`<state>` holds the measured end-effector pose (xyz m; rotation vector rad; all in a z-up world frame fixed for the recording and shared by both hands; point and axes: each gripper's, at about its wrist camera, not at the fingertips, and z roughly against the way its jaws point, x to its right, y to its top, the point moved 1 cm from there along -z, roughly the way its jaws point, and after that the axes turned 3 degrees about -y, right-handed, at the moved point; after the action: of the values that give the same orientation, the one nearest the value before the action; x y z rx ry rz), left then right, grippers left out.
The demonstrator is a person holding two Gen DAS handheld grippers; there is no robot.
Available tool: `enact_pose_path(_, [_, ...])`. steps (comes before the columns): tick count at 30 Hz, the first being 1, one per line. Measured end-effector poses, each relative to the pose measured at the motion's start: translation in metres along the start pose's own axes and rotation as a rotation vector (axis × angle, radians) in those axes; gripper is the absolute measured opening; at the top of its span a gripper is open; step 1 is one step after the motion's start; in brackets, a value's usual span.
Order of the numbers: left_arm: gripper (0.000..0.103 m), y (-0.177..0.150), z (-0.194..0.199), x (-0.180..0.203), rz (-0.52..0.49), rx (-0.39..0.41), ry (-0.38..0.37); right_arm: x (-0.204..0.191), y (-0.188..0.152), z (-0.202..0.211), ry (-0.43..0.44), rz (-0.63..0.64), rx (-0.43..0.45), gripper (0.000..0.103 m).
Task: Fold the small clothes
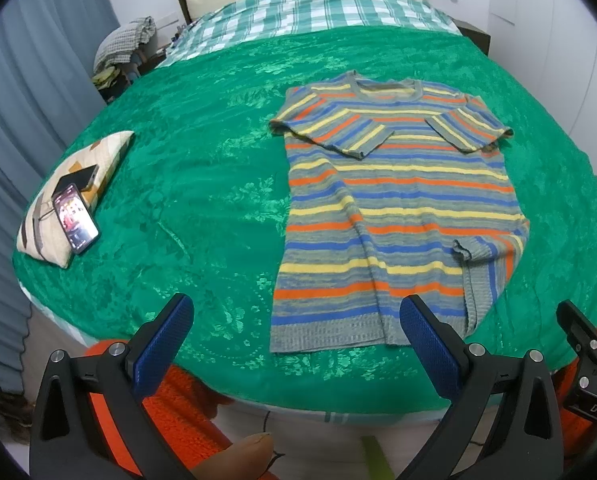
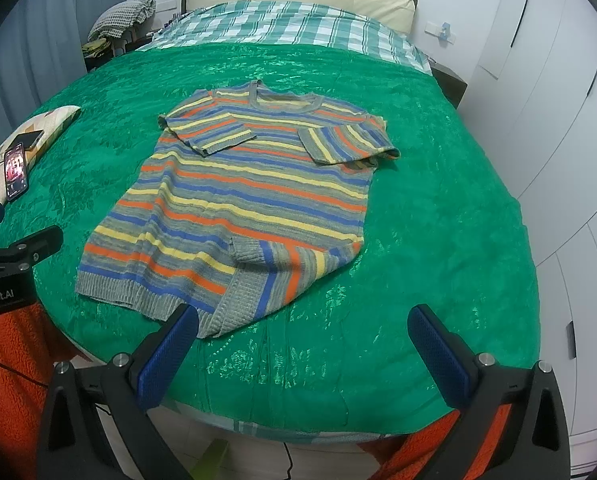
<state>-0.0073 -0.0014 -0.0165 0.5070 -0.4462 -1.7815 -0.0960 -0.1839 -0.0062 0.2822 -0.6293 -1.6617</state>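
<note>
sweater on bed, pillow left

- Striped knit sweater: grey with orange, yellow, blue bands.
- Lies flat on green bedspread, neck away from cameras.
- Both short sleeves folded inward across chest.
- Right hem corner turned up.

The left gripper hangs over the near edge of the bed, its blue-padded jaws spread wide with nothing between them. Ahead of the jaws and nearer the right one, a striped sweater lies flat on the green bedspread, both short sleeves folded inward across the chest and the lower right hem corner turned up over the body. Far off to the left of the jaws, a patterned pillow carries two phones, one with its screen lit. Beyond the right jaw, part of the right gripper shows at the frame's edge.
</note>
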Motion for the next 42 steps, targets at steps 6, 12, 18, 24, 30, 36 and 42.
enact_pose_path(6, [0.103, 0.0, 0.0, 0.0, -0.001, -0.001, 0.0, 0.002, 0.001, 0.001, -0.015, -0.007, 0.008, 0.103])
enact_pose_path(12, [0.103, 0.0, -0.001, 0.0, 0.001, -0.008, 0.0, 0.006, 0.002, 0.005, -0.091, -0.014, 0.027, 0.103])
enact_pose_path(18, [0.103, -0.002, 0.0, 0.0, 0.0, -0.017, 0.001, 0.014, 0.003, 0.003, -0.114, -0.031, 0.016, 0.103])
enact_pose_path(24, [0.103, -0.003, -0.001, -0.001, 0.004, -0.025, 0.003, 0.016, 0.004, 0.004, -0.116, -0.039, 0.014, 0.103])
enact_pose_path(30, [0.103, -0.003, -0.004, -0.001, 0.005, -0.034, 0.001, 0.015, 0.003, 0.003, -0.117, -0.04, 0.01, 0.103])
enact_pose_path(36, [0.103, -0.006, -0.01, -0.002, 0.007, -0.048, -0.005, 0.015, 0.002, 0.001, -0.103, -0.04, 0.006, 0.103])
enact_pose_path(42, [0.103, -0.019, -0.072, -0.051, 0.089, -0.183, -0.045, 0.053, 0.008, -0.021, -0.02, -0.144, 0.028, 0.103])
